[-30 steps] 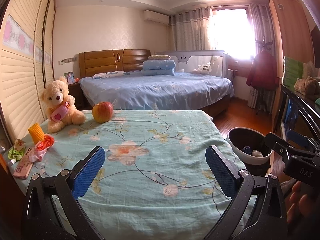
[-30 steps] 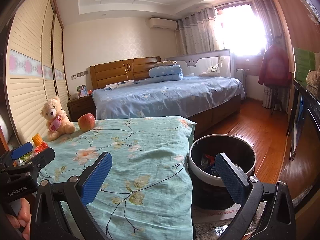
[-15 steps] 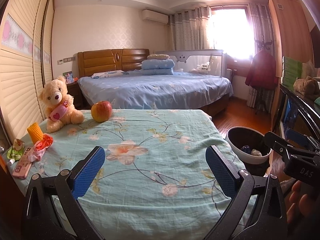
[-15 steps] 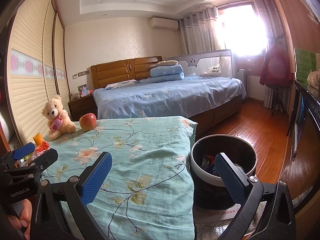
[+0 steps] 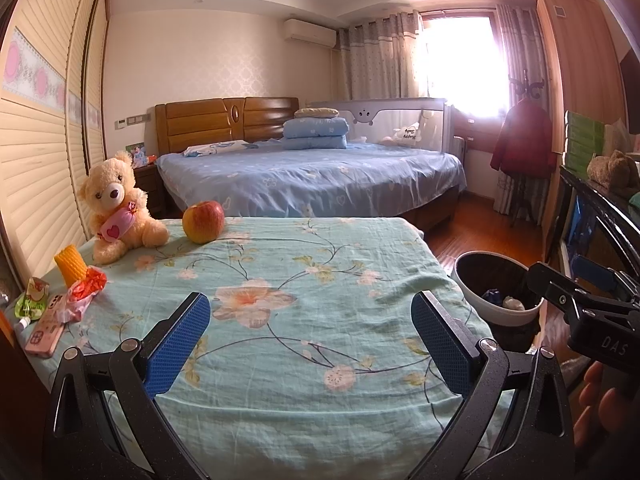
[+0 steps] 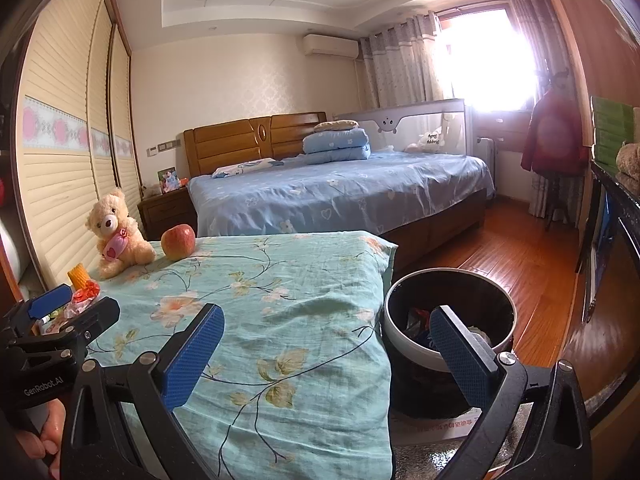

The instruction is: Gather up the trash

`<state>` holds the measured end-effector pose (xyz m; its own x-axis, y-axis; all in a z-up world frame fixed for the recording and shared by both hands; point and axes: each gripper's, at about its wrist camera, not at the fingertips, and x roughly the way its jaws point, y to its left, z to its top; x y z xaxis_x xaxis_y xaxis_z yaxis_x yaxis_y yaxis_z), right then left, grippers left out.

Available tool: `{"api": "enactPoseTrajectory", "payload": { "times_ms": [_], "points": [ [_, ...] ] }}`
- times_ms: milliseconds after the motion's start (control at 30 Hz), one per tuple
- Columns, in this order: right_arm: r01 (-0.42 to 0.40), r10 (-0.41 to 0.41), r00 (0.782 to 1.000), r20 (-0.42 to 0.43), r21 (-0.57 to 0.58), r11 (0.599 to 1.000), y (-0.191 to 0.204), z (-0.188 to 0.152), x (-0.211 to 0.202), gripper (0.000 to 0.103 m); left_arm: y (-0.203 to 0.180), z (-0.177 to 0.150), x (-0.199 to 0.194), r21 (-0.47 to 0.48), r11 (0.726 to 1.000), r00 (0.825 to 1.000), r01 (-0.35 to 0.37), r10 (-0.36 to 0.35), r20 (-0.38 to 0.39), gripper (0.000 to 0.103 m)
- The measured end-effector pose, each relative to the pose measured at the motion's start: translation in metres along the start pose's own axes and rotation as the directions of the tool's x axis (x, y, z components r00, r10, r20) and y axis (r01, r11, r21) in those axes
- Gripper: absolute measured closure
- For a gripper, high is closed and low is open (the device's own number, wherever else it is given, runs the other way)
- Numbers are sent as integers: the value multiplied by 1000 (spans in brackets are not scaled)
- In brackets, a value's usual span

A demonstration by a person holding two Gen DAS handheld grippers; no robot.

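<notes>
While both sets of blue pads were spread wide with nothing between them, neither tool had grabbed anything. So the left gripper (image 5: 310, 344) just hung over the near edge of the flowery teal cloth (image 5: 280, 280), and the right gripper (image 6: 326, 354) sat off the cloth's right corner, one finger in front of the bin (image 6: 452, 284).

Trash-wise, I'd call it partly done: the bin already had a few bits in it (blue and red scraps, something pale), but a crinkly red wrapper (image 5: 86, 286) and a green pouch (image 5: 30, 298) were at the far left edge, beside a pink phone (image 5: 46, 330) and an orange corn-looking thing (image 5: 71, 266). The teddy bear (image 5: 116, 206) and apple (image 5: 203, 222) probably weren't trash.

View differences: the left wrist camera showed that whole pile clearly, while in the right one the other gripper blocked most of it. The right camera looked deeper into the bin, though.
</notes>
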<state>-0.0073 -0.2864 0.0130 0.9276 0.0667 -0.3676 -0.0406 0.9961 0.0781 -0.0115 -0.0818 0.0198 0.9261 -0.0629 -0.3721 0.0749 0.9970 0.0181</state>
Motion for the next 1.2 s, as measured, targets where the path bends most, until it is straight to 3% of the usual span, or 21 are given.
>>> {"api": "enactPoseTrajectory", "payload": {
  "times_ms": [1200],
  "points": [
    [-16,16,1000,-10,-5,1000,5,-4,4,0,3,-5,8,11,1000,1000,3,-2,-19,0]
  ]
}}
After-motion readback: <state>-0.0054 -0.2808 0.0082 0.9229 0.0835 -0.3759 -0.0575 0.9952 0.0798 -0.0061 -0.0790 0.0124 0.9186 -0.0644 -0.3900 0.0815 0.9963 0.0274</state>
